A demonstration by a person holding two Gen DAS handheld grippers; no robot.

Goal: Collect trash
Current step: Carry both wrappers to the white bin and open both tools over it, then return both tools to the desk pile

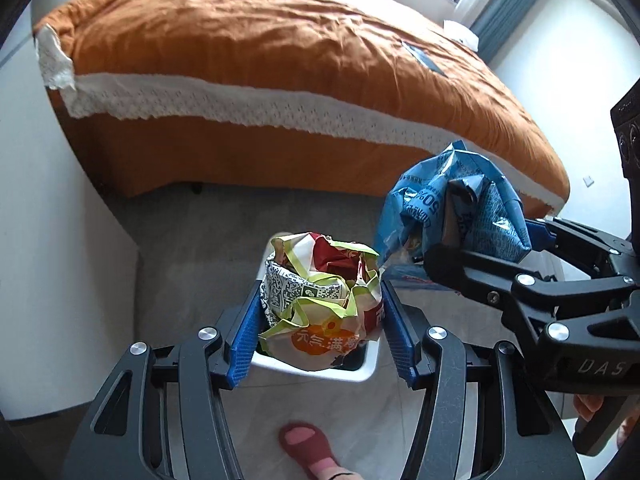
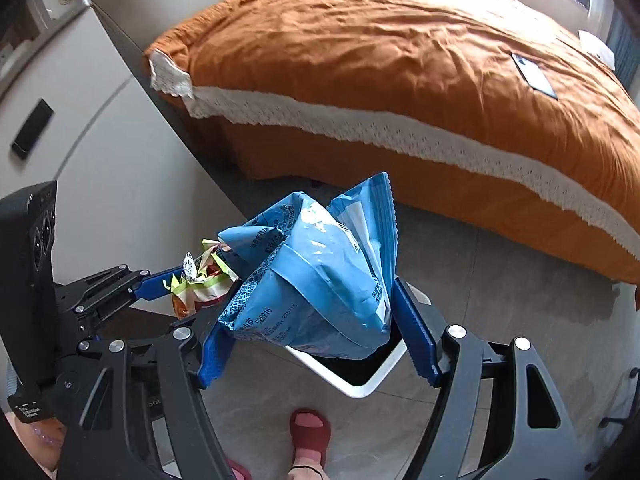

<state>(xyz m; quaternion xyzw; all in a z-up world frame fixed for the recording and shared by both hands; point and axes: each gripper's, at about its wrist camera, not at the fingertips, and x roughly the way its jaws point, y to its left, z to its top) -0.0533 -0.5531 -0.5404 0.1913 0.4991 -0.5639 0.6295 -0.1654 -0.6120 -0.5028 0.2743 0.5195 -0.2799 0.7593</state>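
L gripper point(image 1: 320, 320) pinches crumpled green-red wrapper point(image 1: 320, 300) over white bin point(image 1: 360, 372); R gripper point(image 2: 316, 316) clamps blue bag point(image 2: 320, 272) just right of it. Orange bed point(image 1: 260, 60) far.

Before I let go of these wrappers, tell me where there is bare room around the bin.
Bare grey floor lies between the white bin and the orange bed, and more runs right of the bin along the bed. It is crowded over the bin: the left gripper holds the green-and-red wrapper, the right gripper the blue bag.
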